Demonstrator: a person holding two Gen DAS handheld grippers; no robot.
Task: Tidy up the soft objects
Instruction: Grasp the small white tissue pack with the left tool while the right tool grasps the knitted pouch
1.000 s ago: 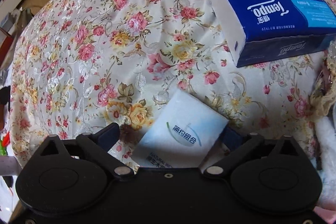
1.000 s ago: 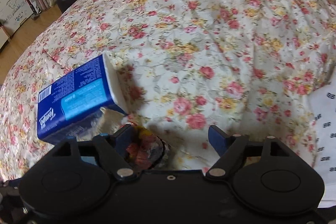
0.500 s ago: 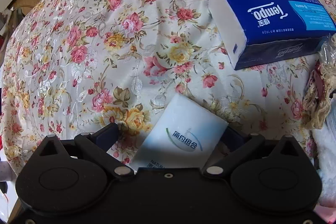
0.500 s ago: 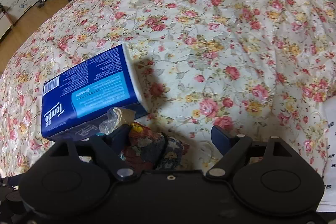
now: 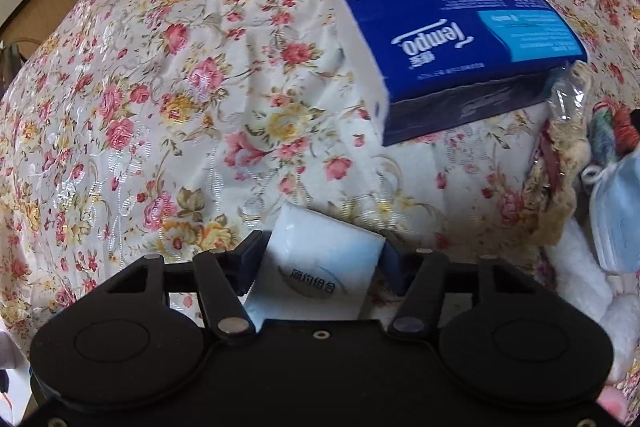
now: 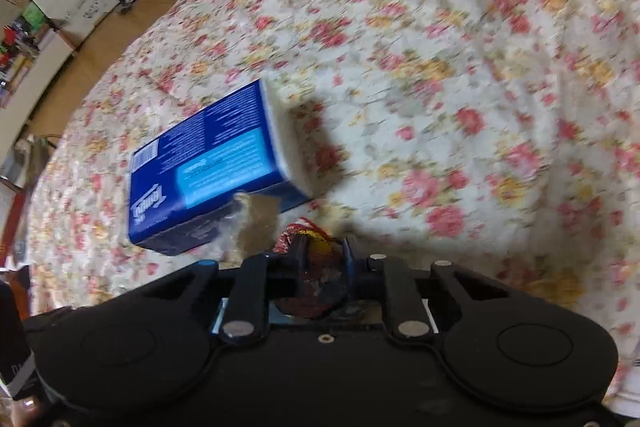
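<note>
Gripping a white tissue pack [image 5: 320, 267], left fingers [image 5: 252, 259] face blue "Tempo" pack [image 5: 460, 39].

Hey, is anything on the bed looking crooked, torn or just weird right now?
Nothing looks torn or spilled. The blue Tempo tissue pack lies skewed on the floral bedspread, a crumpled clear wrapper at its corner. The left gripper holds a small white tissue packet; the right gripper pinches a dark patterned cloth.
</note>
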